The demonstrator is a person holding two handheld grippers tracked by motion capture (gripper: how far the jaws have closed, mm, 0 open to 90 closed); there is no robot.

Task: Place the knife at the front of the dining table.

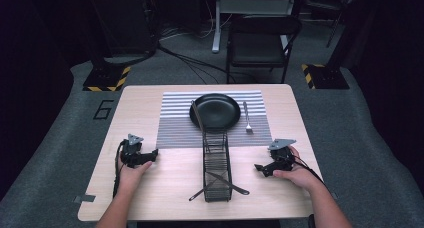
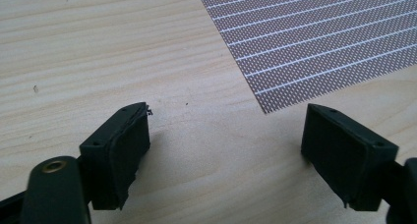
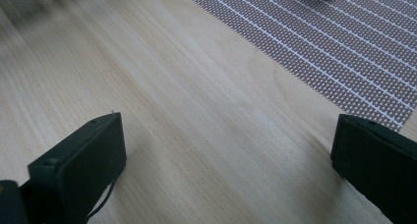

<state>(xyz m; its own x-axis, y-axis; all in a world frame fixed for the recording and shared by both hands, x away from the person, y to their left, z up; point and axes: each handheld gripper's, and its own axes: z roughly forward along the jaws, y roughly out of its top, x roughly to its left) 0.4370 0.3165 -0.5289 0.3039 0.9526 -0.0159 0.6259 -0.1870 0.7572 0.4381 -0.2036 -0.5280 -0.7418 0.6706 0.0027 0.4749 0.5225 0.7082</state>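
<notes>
A black plate (image 1: 215,111) rests on a striped placemat (image 1: 175,128) at the far middle of the wooden table (image 1: 165,188). A fork (image 1: 246,119) lies on the mat to its right; a knife (image 1: 197,116) leans at its left. A black wire rack (image 1: 216,164) stands lengthwise in the middle, with utensils (image 1: 227,183) lying across its near end. My left gripper (image 1: 152,154) rests on the table left of the rack, open and empty (image 2: 226,130), beside the placemat's corner (image 2: 265,106). My right gripper (image 1: 258,168) sits right of the rack, open with bare wood between its jaws (image 3: 228,135).
A black folding chair (image 1: 262,40) stands beyond the table's far edge. Yellow-black striped stand bases (image 1: 106,80) sit on the grey floor at both far sides, with cables running between them. A "6" is marked on the floor left of the table.
</notes>
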